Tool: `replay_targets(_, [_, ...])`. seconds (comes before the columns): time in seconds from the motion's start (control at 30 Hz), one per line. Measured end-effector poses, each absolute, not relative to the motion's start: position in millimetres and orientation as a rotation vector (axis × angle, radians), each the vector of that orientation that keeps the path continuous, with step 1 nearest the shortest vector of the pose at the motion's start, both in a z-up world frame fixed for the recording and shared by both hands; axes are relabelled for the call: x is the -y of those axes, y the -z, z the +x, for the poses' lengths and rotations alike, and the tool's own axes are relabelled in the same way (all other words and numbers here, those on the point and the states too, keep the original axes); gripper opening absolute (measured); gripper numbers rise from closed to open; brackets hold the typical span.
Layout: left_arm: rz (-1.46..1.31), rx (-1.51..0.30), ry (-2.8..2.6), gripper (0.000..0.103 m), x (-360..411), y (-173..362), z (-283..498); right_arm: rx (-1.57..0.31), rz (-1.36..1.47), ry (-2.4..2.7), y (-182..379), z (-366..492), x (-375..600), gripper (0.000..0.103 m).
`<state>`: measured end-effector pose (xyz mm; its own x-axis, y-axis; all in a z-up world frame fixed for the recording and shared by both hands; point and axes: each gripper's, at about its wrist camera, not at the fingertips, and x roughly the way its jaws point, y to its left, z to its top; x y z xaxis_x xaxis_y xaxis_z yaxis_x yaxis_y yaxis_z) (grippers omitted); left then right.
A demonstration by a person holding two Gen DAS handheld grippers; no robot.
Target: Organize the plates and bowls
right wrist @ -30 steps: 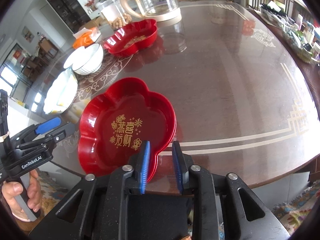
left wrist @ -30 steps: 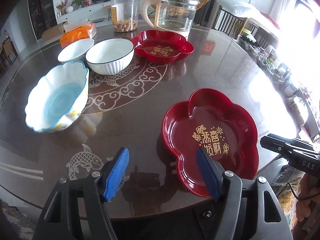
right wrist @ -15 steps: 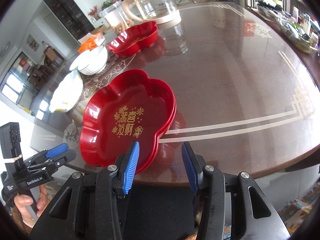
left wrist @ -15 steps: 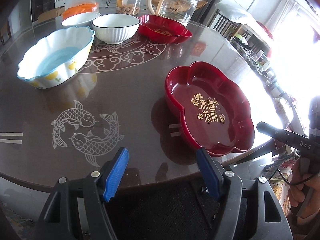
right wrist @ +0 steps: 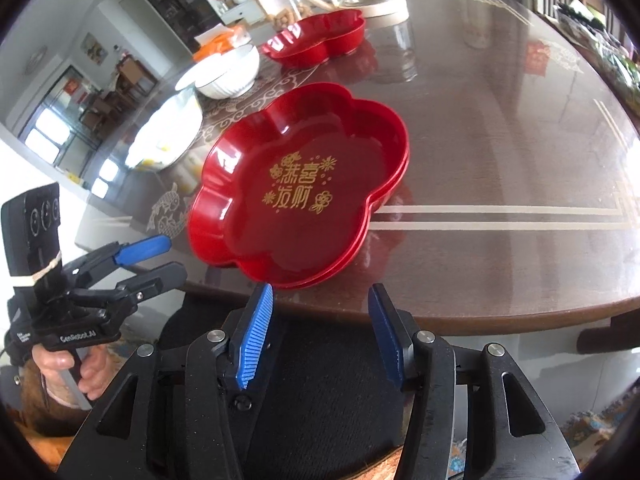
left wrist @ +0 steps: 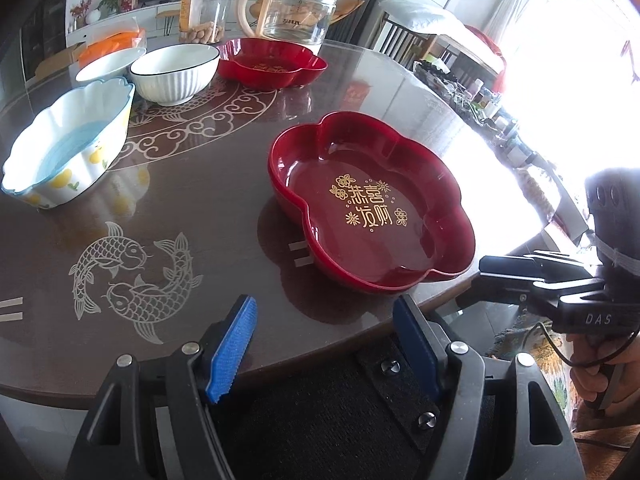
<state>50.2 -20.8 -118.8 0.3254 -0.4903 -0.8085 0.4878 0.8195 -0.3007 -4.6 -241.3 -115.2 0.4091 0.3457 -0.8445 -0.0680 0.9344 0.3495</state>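
A red flower-shaped plate (left wrist: 372, 204) with gold characters lies near the table's front edge; in the right wrist view (right wrist: 296, 184) it looks like two stacked plates. A second red plate (left wrist: 272, 64) sits at the back. A white ribbed bowl (left wrist: 174, 74), a shallow white bowl (left wrist: 110, 64) and a blue-lined scalloped bowl (left wrist: 66, 148) stand at the left. My left gripper (left wrist: 324, 348) is open and empty, off the table's edge. My right gripper (right wrist: 320, 336) is open and empty, just before the plate's near rim.
A glass kettle (left wrist: 298, 8) and a clear jar of snacks (left wrist: 202, 12) stand at the back of the round dark table (left wrist: 180, 184). An orange packet (left wrist: 112, 42) lies at the back left. The table's right half (right wrist: 500, 140) is bare.
My right gripper has opened, let go of the red plate's rim and drawn back off the table. My left gripper has also pulled back toward the table's edge, staying open.
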Motion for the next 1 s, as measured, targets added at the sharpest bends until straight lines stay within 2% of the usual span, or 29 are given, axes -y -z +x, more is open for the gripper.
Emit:
replay_targets(0.1, [-0.013,-1.049,0.634,0.071,17.0,115.5,53.5,-1.129,0.258,-0.274,117.9,-5.7,234.8,0.059])
replay_targets(0.3, [-0.070,-1.033,0.604,0.075,-0.5,109.6,62.3,-1.144,0.251,-0.285,124.7,-7.6,228.8,0.059])
replay_targets(0.53, [-0.126,-1.042,0.591,0.075,-10.5,112.1,69.5,-1.138,0.247,-0.283,124.1,-10.4,229.2,0.059])
replay_targets(1.0, [-0.215,-1.099,0.721,0.076,30.6,117.9,91.6,-1.157,0.192,-0.265,137.2,-0.9,207.5,0.059])
